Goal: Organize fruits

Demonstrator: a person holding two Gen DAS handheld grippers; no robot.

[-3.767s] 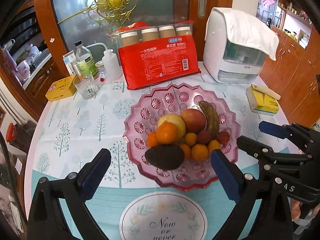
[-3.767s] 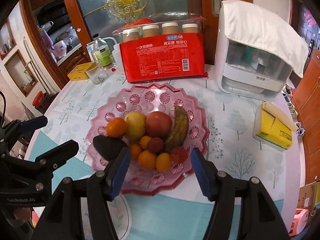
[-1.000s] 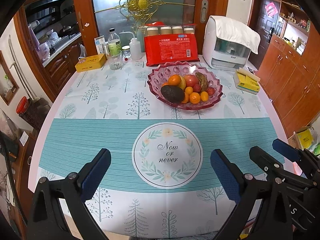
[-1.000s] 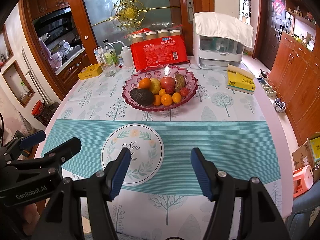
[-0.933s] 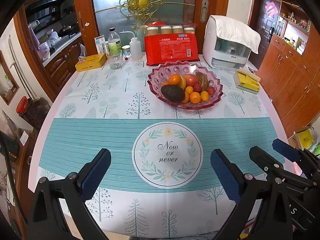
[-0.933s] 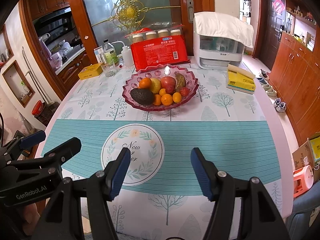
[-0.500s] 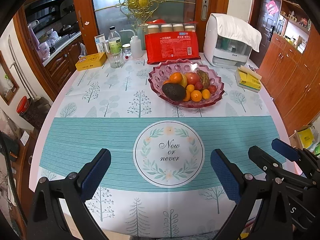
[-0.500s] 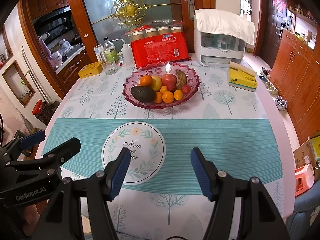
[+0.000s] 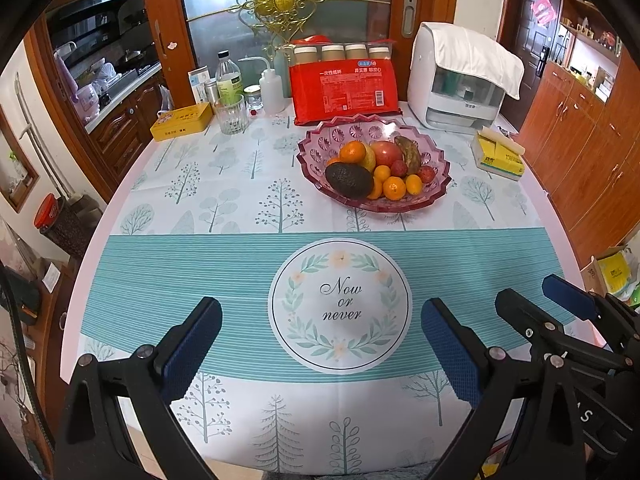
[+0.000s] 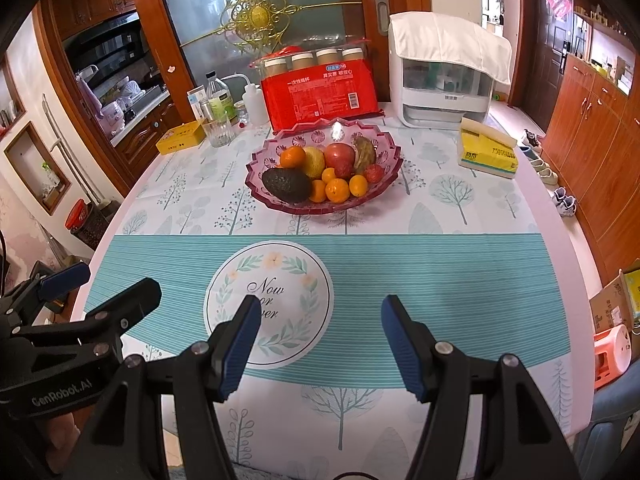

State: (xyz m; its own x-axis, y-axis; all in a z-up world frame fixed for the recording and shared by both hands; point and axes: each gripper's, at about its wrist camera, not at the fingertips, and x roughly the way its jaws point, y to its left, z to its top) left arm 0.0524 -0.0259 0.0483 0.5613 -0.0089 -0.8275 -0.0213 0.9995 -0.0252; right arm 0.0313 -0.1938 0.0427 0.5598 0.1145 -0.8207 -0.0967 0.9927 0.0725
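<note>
A pink glass fruit bowl (image 9: 434, 188) (image 10: 384, 148) stands on the far half of the table. It holds a dark avocado (image 9: 349, 180) (image 10: 287, 184), several oranges (image 9: 394, 188) (image 10: 337, 191), an apple (image 9: 386, 153), a lemon and a brown banana (image 9: 409, 154). My left gripper (image 9: 320, 330) is open and empty over the near edge of the table. My right gripper (image 10: 318, 330) is open and empty beside it, also far from the bowl. Each gripper shows at the edge of the other's view.
Behind the bowl stand a red pack of paper cups (image 9: 345, 90), a white appliance (image 9: 460, 80), a glass (image 9: 231, 120), bottles and a yellow tin (image 9: 182, 121). A yellow tissue pack (image 9: 498, 154) lies at the right. A round "Now or never" print (image 9: 340, 304) marks the tablecloth.
Both grippers pulled far back from the bowl since 3.8 s ago. Over the last second they have edged slightly forward. Both stay open and empty.
</note>
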